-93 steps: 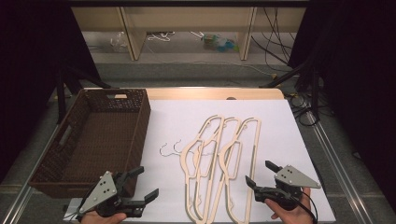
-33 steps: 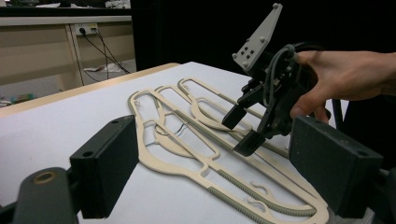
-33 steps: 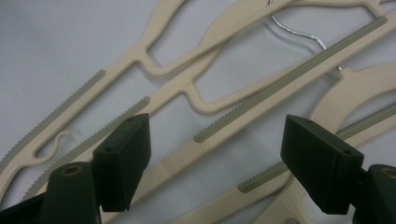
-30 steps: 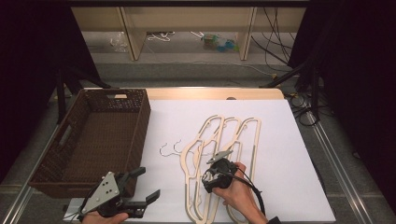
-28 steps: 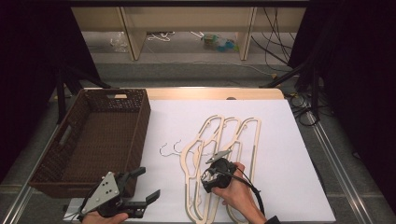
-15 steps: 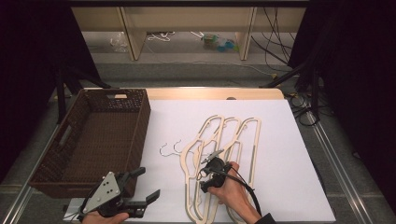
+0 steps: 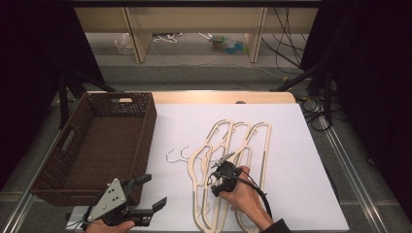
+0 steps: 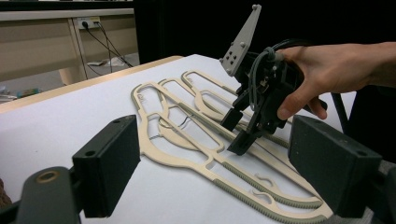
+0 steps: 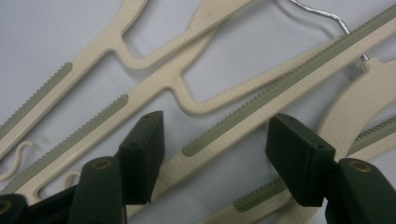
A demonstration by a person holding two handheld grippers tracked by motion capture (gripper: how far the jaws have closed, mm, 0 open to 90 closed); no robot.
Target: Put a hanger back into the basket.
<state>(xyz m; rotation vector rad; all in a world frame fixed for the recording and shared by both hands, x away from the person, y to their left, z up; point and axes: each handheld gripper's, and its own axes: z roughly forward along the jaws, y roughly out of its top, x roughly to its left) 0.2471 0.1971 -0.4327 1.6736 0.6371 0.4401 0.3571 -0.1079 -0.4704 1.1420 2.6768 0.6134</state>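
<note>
**Readable markings: none found**

I checked all three views for print and could read nothing. The cream hangers (image 7: 228,165) carried no lettering I could make out; a faint mark near the top of one in my left gripper view was too small to read. The wicker basket (image 7: 73,160), the white table cover (image 7: 301,160) and the grey plate on my left gripper (image 7: 145,199) bore no label. The objects on the far floor were too blurred for any brand to be read.

Right gripper (image 7: 218,170) reached the hangers (image 7: 228,145) — fingers just closing around one.
</note>
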